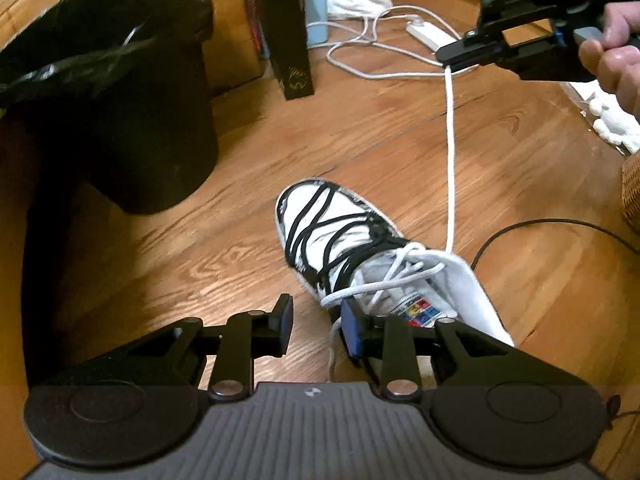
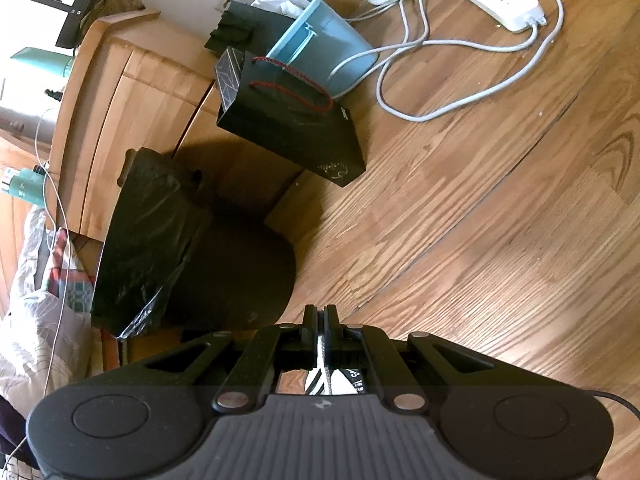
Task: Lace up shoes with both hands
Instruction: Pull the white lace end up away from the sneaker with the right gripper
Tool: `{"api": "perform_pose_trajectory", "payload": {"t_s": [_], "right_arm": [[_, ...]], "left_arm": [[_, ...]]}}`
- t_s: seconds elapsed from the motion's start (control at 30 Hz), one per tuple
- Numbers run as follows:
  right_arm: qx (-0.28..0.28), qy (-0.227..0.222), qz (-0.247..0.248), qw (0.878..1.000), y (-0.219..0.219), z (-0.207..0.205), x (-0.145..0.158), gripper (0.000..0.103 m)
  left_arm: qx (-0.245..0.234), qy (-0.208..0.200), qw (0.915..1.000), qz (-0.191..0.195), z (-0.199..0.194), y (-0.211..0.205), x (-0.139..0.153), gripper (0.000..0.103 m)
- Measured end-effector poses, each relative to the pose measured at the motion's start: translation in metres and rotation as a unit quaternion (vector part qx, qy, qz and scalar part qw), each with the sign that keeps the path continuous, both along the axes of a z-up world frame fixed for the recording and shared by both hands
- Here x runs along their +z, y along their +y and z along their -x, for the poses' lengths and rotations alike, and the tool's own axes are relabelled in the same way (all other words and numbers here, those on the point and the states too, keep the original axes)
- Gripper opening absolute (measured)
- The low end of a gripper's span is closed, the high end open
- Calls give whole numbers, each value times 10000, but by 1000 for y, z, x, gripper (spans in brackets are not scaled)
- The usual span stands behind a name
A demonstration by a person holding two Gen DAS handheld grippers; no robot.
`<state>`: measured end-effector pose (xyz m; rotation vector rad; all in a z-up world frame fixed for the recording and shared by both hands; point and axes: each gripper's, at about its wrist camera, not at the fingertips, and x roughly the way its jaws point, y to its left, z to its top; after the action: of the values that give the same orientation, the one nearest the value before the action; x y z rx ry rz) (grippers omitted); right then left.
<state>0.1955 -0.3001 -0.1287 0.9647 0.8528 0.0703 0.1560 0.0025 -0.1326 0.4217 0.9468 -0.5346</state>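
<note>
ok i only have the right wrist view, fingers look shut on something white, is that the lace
Observer: Yes. In the left wrist view the right gripper pinches the white lace, which runs taut down to the shoe.
Operator: where is the left gripper
Observer: The left gripper is open, low beside the shoe's tongue; another loop of the lace crosses just past its right finger.
Operator: is the shoe upright
Observer: It stands on its sole on the wooden floor, toe pointing away from the left camera.
</note>
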Motion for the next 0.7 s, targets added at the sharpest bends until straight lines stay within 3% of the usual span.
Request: {"api": "perform_pose_trajectory", "payload": {"t_s": [0.7], "right_arm": [[-352, -331, 159, 9987, -20, 3, 18, 3]], "left_arm": [[135, 162, 9998, 23, 0, 4, 1, 29]]}}
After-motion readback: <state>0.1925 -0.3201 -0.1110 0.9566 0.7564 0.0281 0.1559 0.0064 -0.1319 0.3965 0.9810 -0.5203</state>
